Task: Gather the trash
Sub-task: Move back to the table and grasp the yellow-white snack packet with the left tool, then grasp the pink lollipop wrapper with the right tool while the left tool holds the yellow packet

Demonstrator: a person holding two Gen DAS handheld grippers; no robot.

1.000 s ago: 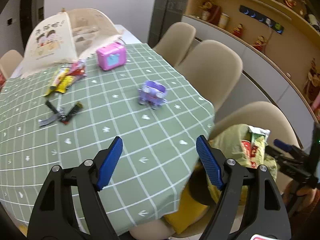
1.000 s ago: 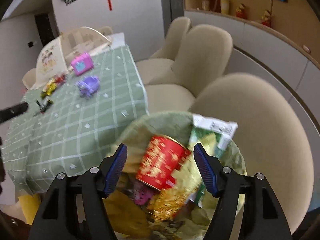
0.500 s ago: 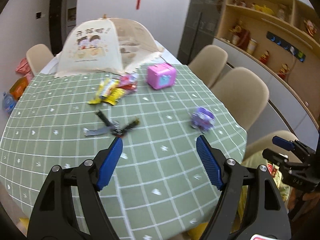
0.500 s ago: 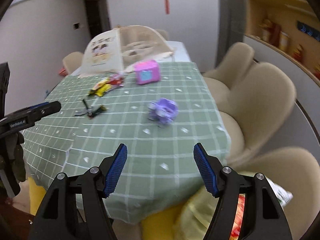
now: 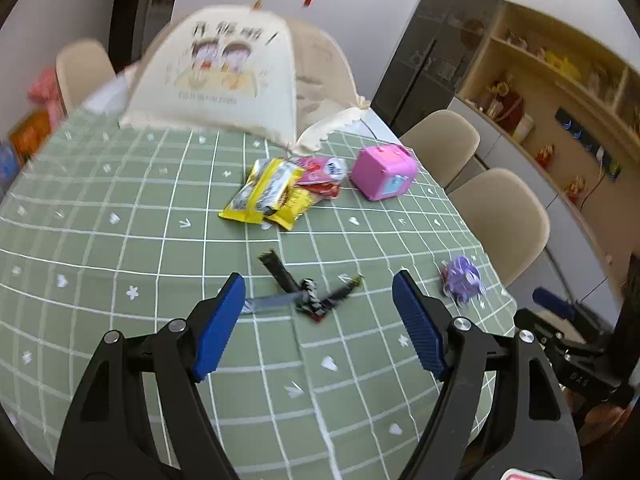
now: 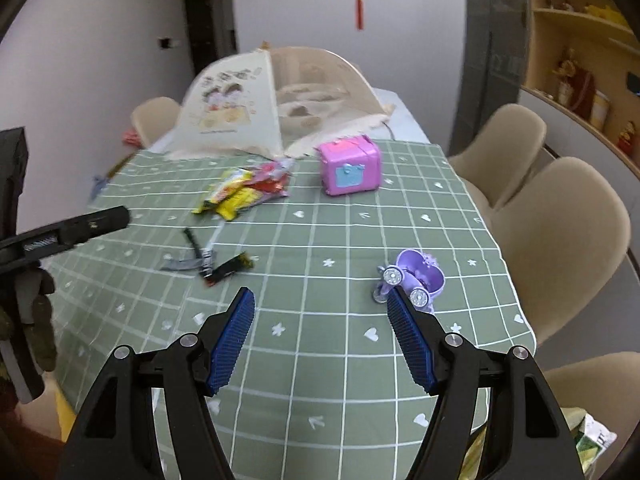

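Dark crumpled wrappers (image 5: 304, 292) lie on the green checked tablecloth (image 5: 120, 248), just ahead of my open, empty left gripper (image 5: 318, 320). Yellow and red snack wrappers (image 5: 280, 188) lie farther back. In the right wrist view the dark wrappers (image 6: 208, 264) and the snack wrappers (image 6: 244, 192) lie ahead to the left of my open, empty right gripper (image 6: 320, 328), which hovers over the near part of the cloth. A corner of the trash bag (image 6: 588, 436) shows at the lower right.
A pink toy box (image 6: 350, 170) and a purple toy stroller (image 6: 412, 278) stand on the table. A mesh food cover (image 6: 272, 96) stands at the back. Beige chairs (image 6: 560, 240) line the right side. The left gripper (image 6: 64, 232) shows at the left edge.
Both grippers swung from the trash bag beside the chair up and left over the table. The left gripper has closed in on the dark wrappers. Both stayed open.
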